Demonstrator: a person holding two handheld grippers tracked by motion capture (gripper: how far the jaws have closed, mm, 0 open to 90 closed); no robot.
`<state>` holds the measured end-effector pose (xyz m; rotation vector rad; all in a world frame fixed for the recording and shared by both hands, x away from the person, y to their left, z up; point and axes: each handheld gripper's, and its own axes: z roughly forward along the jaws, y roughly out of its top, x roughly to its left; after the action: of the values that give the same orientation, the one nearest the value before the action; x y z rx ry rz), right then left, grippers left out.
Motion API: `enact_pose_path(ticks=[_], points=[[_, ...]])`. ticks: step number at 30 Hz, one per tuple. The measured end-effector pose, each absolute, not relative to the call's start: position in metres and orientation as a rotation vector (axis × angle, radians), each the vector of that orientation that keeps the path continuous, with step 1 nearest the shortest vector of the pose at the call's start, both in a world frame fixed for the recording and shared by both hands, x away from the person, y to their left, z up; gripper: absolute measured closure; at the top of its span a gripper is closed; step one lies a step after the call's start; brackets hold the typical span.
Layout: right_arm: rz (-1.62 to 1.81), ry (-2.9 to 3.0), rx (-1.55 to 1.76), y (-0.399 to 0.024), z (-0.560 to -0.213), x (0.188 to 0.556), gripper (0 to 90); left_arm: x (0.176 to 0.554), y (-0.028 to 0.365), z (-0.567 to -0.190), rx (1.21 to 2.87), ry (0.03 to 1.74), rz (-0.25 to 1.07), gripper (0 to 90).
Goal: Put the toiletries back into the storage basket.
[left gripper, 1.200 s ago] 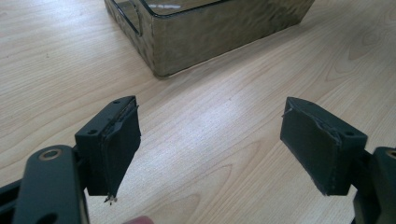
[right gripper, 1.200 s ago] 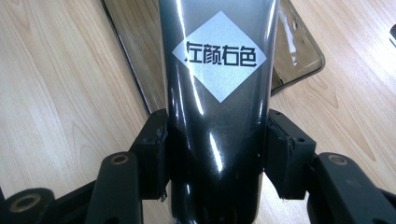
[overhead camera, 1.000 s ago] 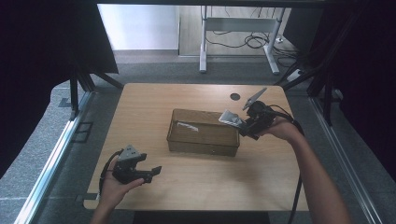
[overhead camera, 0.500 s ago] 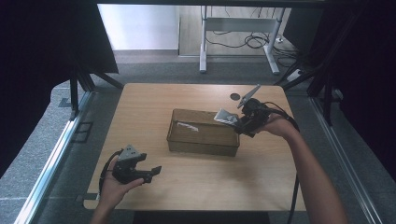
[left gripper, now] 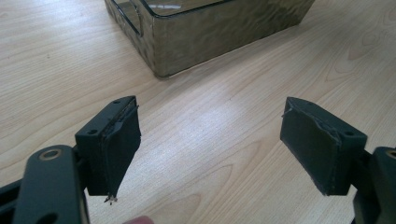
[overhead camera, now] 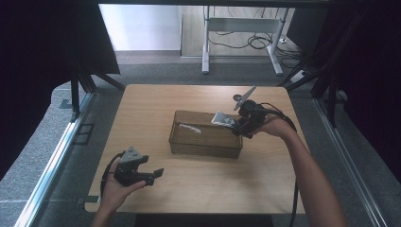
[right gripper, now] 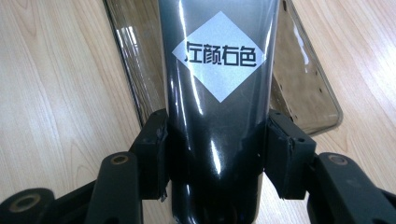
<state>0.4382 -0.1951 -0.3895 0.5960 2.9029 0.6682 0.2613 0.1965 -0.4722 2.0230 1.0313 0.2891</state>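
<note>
A pale wooden counter [overhead camera: 189, 189] stands on grey floor, dark curtains at both sides and a white desk frame [overhead camera: 239, 42] beyond it. The left tongs [overhead camera: 153, 175] rest low near the counter's front left corner, level and aimed toward the smoky clear bin [overhead camera: 205, 144] at mid-counter, jaws wide apart with bare wood between them; the right tongs [right gripper: 217, 154] are held over the bin's right end, tilted down. They are clamped on a glossy dark tube [right gripper: 217, 93] with a pale diamond label of printed characters, held above the bin's right end.
</note>
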Motion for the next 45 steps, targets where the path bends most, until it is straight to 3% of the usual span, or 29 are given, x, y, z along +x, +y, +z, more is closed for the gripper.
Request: enact_pose_path(ticks=[23, 45], points=[[0.656, 2.958, 0.480, -0.170, -0.398, 0.448, 47.1, 0.262, 0.195, -0.473, 2.033, 1.024, 0.280, 20.5], [0.581, 3.016, 0.425, -0.150, -0.432, 0.462, 47.1, 0.262, 0.195, -0.474, 2.037, 1.027, 0.279, 20.5]])
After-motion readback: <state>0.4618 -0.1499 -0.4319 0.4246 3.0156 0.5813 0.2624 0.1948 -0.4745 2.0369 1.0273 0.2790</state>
